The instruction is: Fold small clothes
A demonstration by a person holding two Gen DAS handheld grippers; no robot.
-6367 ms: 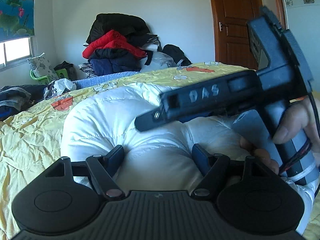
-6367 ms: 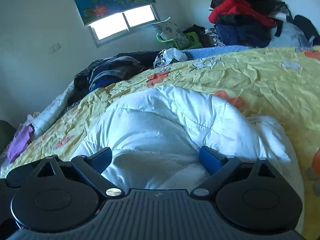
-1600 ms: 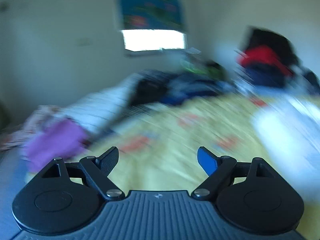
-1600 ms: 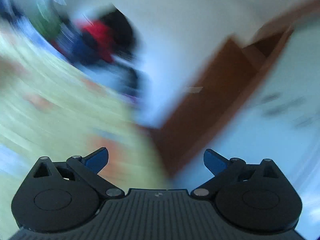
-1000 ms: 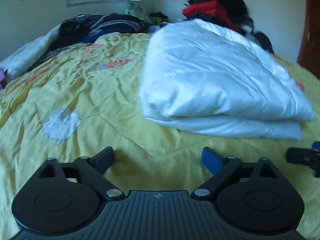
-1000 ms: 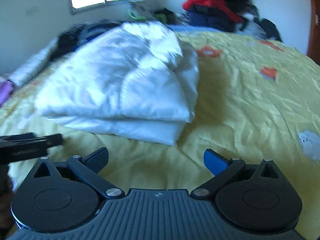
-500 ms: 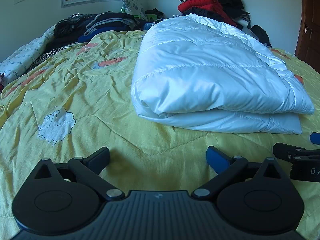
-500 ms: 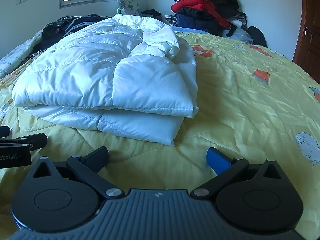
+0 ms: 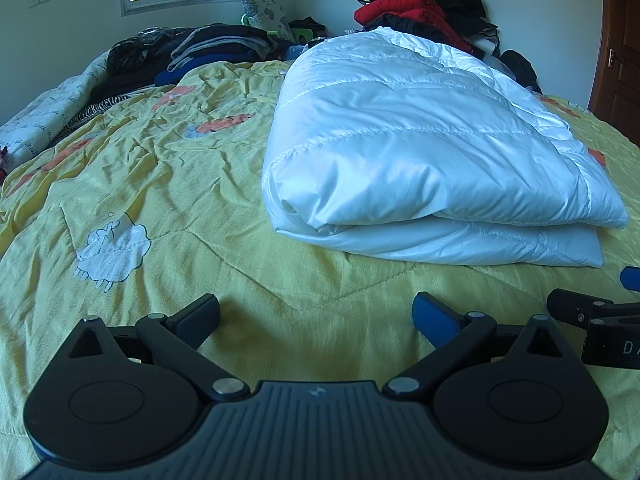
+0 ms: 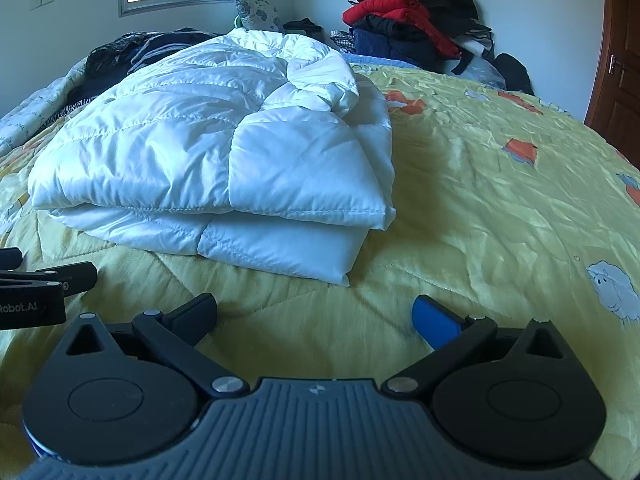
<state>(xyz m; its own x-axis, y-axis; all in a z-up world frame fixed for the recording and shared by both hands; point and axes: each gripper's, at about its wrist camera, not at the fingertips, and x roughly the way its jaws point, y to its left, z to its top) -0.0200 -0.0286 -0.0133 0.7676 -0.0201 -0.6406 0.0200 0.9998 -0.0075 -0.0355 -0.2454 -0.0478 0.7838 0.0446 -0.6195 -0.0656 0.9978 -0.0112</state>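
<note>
So half a second back I was basically in this same spot, both views have barely shifted, just nudged a hair closer to the near edge of the bed [image 9: 168,184]. The white puffer jacket [image 9: 404,148] sits folded over on the yellow quilt, roughly mid-bed, two layers stacked with the open hems facing me.

Left gripper [image 9: 316,312] and right gripper [image 10: 314,312] are both spread wide with nothing in them, parked low over the quilt just short of the jacket, side by side.

My read: the fold is pretty much done, so this step is just checking and tidying. The top layer's right corner overhangs the bottom one in the right view, and the left end bulges where the padding rolls. If I fix it, I'd pinch only the top layer's hem, not both, and drag it square instead of lifting, since that slick shell will probably slide and puff back open.

The clothes pile [image 10: 404,20] at the far edge stays out of this.
</note>
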